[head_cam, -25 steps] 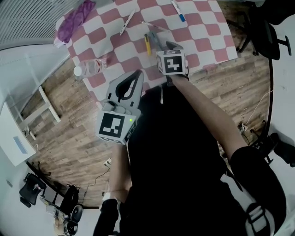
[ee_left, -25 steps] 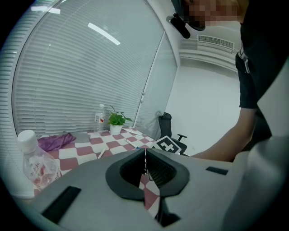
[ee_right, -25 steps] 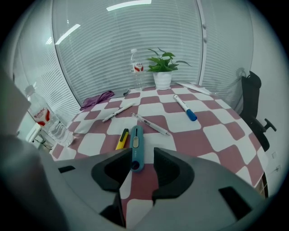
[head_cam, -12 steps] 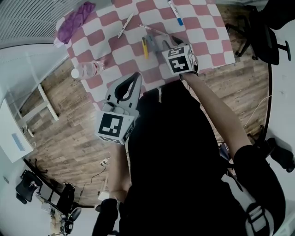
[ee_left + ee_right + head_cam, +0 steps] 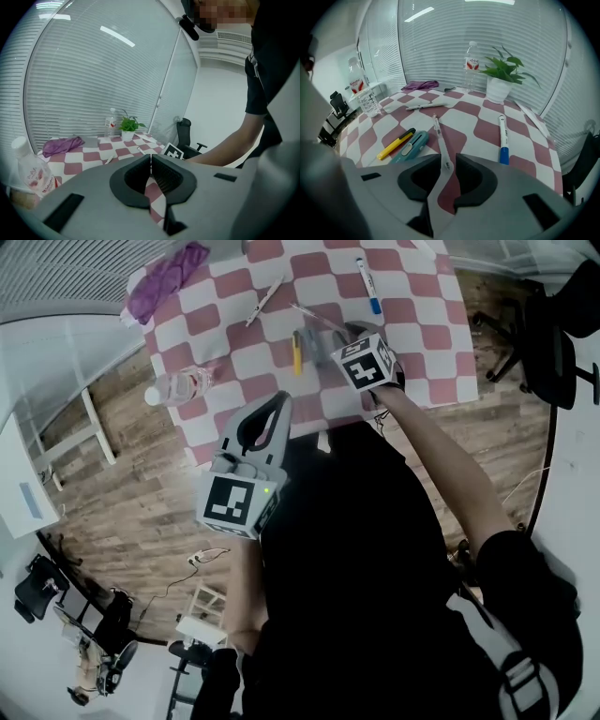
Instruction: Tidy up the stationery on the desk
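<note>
A thin clear pen (image 5: 438, 133) lies on the red-and-white checked tablecloth (image 5: 487, 129), and its near end sits between the jaws of my right gripper (image 5: 448, 157). Those jaws have just been closing and a small gap still shows beside the pen. To its left lie a yellow marker (image 5: 396, 144) and a teal utility knife (image 5: 411, 145). To its right lies a white marker with a blue cap (image 5: 503, 138), and a white pen (image 5: 425, 107) lies farther back. In the head view my right gripper (image 5: 343, 334) hangs over the clear pen (image 5: 314, 315). My left gripper (image 5: 278, 401) is shut and empty at the table's near edge.
A water bottle (image 5: 178, 385) stands at the table's left edge and a purple cloth (image 5: 169, 279) lies at the far left corner. A second bottle (image 5: 471, 65) and a potted plant (image 5: 499, 77) stand at the back. An office chair (image 5: 553, 343) is to the right.
My right gripper has shifted right over the tablecloth and its marker cube has rolled. The left gripper has drifted slightly along the near table edge, still shut.
</note>
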Action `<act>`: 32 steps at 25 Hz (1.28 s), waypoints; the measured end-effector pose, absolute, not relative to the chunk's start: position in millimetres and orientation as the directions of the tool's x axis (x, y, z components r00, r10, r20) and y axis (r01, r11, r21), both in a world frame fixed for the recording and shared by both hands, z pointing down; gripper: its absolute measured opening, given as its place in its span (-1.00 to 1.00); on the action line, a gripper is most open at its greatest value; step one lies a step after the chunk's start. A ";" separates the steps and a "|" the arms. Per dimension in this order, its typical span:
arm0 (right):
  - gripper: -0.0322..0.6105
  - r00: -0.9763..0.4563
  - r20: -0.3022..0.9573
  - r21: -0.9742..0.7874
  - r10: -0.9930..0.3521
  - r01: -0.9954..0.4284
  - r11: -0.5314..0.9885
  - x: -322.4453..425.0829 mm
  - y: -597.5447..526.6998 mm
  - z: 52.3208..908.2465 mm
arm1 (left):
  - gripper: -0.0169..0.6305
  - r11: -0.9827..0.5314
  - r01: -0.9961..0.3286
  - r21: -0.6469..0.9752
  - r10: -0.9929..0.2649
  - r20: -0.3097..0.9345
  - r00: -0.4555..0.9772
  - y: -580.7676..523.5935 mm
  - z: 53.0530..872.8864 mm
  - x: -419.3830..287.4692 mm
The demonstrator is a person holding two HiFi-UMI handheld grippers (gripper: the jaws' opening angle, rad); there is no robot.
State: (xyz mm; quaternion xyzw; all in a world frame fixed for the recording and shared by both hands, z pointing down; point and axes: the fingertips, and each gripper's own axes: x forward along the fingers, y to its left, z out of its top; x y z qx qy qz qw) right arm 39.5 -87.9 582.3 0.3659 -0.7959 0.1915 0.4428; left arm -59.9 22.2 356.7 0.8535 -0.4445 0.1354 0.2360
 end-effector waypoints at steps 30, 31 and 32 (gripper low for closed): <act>-0.69 -0.336 0.832 -0.269 -0.442 -0.940 0.210 59.8 -42.3 593.9 | -0.84 -0.568 -0.766 0.299 -0.627 0.446 0.639 9.4 362.4 -30.9; -0.69 -0.333 0.833 -0.280 -0.442 -0.943 0.182 59.8 -38.6 594.1 | -0.84 -0.580 -0.757 0.301 -0.617 0.444 0.650 10.4 362.6 -31.3; -0.69 -0.330 0.835 -0.289 -0.441 -0.944 0.158 59.4 -35.2 594.0 | -0.84 -0.591 -0.747 0.304 -0.608 0.442 0.660 11.2 362.6 -31.9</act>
